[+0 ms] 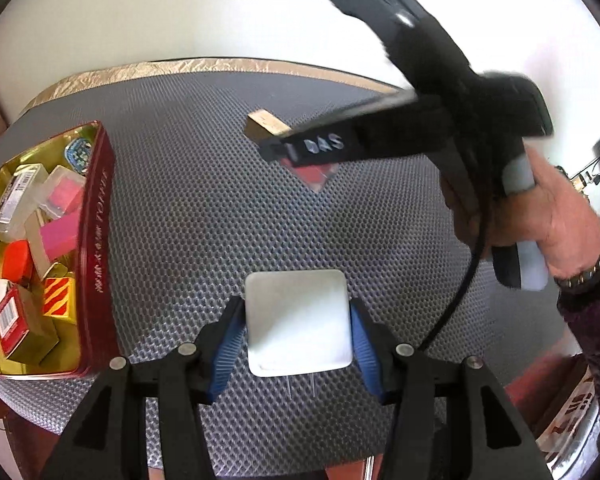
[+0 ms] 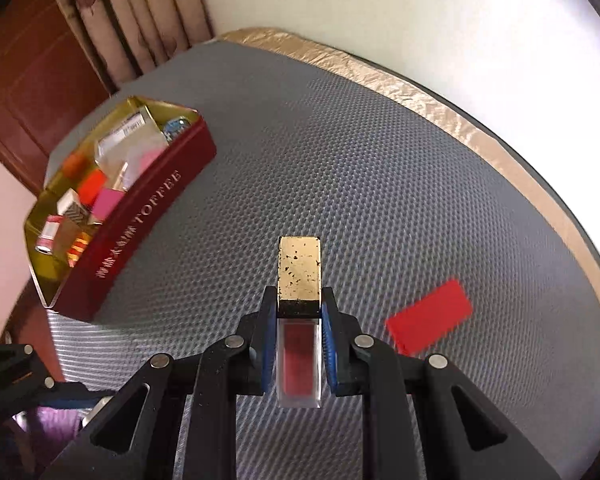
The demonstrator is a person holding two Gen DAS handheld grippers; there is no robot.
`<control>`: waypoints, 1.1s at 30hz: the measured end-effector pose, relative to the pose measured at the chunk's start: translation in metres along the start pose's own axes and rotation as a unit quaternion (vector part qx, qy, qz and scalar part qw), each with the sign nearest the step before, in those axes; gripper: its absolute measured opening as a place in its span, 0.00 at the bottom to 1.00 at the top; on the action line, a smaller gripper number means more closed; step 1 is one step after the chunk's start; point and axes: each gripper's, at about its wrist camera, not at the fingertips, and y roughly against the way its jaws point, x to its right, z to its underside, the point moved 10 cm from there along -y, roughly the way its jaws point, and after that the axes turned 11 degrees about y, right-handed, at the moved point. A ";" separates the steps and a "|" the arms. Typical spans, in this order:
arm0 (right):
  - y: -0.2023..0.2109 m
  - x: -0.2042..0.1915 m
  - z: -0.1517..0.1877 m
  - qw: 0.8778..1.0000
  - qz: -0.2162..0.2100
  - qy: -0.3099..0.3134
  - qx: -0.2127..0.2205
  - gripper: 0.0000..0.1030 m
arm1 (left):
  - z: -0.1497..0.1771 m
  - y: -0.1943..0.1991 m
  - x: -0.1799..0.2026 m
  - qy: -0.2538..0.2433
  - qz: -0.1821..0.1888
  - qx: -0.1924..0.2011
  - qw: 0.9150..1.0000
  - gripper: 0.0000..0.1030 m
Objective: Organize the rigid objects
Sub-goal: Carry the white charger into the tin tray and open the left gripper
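Two grippers are working: the left gripper is clamping one white square box, the right gripper one gold-capped lipstick. One red card is lying on open mat; one toffee tin is sitting at the mat's left edge.

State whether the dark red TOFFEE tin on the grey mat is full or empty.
Partly filled. The dark red TOFFEE tin stands lidless, small pink, orange and clear boxes piled inside, gold floor showing between them.

Gold-capped clear lipstick tube with red filling, lifted; flat white rounded-square plastic box, lifted; flat red rectangular piece on grey mat.
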 end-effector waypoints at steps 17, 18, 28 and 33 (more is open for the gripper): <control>0.040 -0.026 0.041 0.993 -0.028 -0.111 0.040 0.18 | -0.005 0.058 -0.031 0.026 0.004 0.025 0.999 0.52; 0.041 -0.026 0.044 0.992 -0.026 -0.117 0.039 0.18 | -0.002 0.064 -0.027 0.024 0.006 0.026 0.999 0.52; 0.054 -0.033 0.067 0.984 -0.027 -0.170 0.052 0.18 | -0.029 0.080 -0.023 0.015 0.011 0.049 0.999 0.52; 0.058 -0.039 0.068 0.981 -0.032 -0.181 0.056 0.18 | -0.043 0.092 -0.047 0.026 0.007 0.057 0.998 0.52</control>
